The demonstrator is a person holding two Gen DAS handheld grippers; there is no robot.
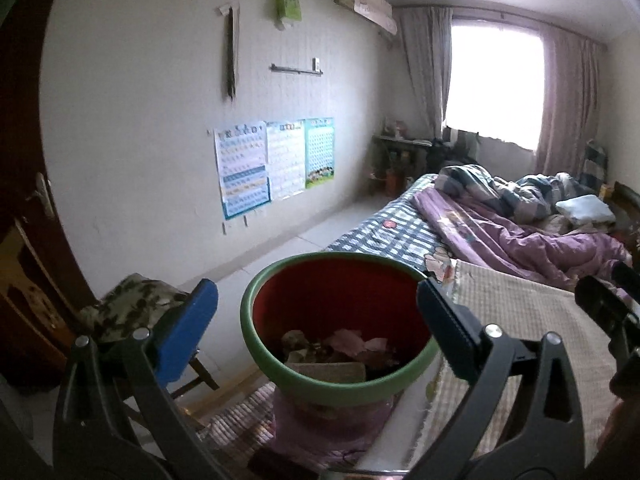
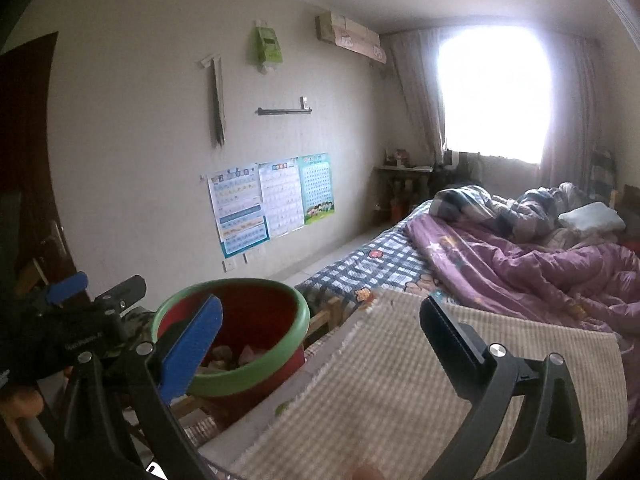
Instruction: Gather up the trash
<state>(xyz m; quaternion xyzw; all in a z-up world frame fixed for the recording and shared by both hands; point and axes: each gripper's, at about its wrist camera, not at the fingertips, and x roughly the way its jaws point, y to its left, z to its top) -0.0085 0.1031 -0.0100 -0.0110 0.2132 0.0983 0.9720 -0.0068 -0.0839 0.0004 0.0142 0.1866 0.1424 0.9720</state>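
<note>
The left hand-held gripper is spread fully wide, and nothing is gripped between its blue finger and its dark finger. A red bin with a green rim is framed between these fingers without being touched. The bin is placed on the floor just beside the foot of the bed, and crumpled pink and pale trash is seen lying at its bottom. A beige checked cloth is spread over the near end of the bed, and a purple quilt is bunched further along it. A stool with a camouflage cushion is seen to the left of the bin.

The right hand-held gripper is likewise opened to its widest and is empty; it is held above the beige cloth, with the bin seen partly behind its blue finger. Three posters are fixed to the wall.
</note>
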